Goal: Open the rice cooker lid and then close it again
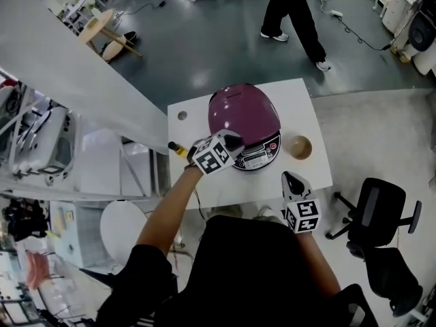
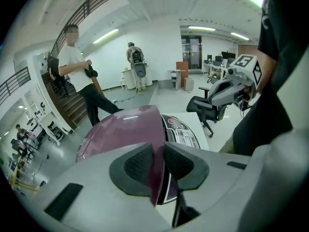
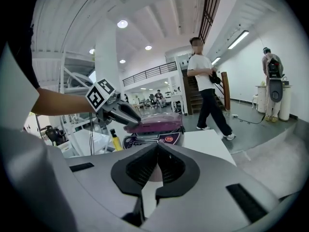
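1. Two square-marker cubes, one on each gripper, carried black-and-white coded patterns. The rice cooker (image 1: 243, 116) bore a control panel (image 1: 260, 157) with a red button and rows of print too small to read.
2. Left gripper (image 1: 235, 142): its jaws pinched the front edge of the purple lid (image 2: 123, 129), and the rim passed straight between the two ribbed pads (image 2: 140, 164) just above the panel. Whether the lid sat fully shut could not be told.
3. Right gripper (image 1: 291, 178): its jaws were pressed together with nothing between them. It was held over the near edge of the table, well apart from the cooker and to the right of it.
4. The cooker stood near the middle of a white table (image 1: 308, 104), panel side toward the person holding the grippers. A brown bowl (image 1: 300, 147) stood just to its right, and a yellow bottle (image 1: 177, 149) with a dark cap stood at the table's left edge.
5. Room: an open hall with a grey-green floor (image 1: 204, 39), ceiling strip lights and a staircase (image 3: 193, 93) with dark railings. A black office chair (image 1: 378, 216) stood to the right of the table, and a person (image 1: 293, 12) in dark trousers walked beyond its far side.
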Tool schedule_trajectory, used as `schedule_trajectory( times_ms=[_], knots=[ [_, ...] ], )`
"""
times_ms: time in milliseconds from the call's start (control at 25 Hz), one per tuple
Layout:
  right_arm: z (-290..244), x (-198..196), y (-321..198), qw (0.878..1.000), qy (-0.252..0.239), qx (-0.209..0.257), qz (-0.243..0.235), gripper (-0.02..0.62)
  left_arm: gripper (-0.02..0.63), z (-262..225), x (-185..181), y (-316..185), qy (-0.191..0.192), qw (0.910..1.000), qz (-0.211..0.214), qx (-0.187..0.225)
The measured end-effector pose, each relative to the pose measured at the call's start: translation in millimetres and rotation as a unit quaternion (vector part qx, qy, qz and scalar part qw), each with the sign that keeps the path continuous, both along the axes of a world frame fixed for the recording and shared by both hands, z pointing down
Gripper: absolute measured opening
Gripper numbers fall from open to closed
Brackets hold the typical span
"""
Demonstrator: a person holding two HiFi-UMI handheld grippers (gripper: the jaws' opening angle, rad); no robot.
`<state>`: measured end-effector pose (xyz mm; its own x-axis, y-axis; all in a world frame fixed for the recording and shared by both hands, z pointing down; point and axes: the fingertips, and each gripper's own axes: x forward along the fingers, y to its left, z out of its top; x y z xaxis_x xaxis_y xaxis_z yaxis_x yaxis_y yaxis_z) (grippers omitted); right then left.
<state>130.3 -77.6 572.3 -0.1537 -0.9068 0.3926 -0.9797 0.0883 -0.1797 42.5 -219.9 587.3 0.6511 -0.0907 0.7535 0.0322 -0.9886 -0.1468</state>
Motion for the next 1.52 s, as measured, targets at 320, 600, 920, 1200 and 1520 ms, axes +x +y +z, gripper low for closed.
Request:
schedule_trajectory(
  times_ms=[320,600,920,1200,1520],
  knots=[
    [4.2,-0.8,0.4,1.000,-0.002,-0.007,-0.005,0.002,0.077,8.0,1.2,1.7,-0.016,0.9998,-0.001,-0.008],
    [1.3,-2.8,0.5,1.000,0.005,-0.005,-0.011,0.002,0.075,16.4,1.0,4.2,-0.027,0.9996,0.011,0.002],
    [7.6,5.3,11.1,1.000,0.012,-0.016,-0.007,0.002,0.074,25.1,-0.4,7.5,-0.033,0.9992,0.023,0.001],
    [7.5,7.2,8.1,1.000,0.013,-0.019,-0.021,0.000,0.071,33.2,0.9,6.5,-0.039,0.9988,0.028,-0.010],
    [7.2,0.5,8.6,0.999,0.014,-0.018,-0.046,0.000,0.063,32.5,1.9,7.6,-0.039,0.9984,0.022,-0.035]
  ],
)
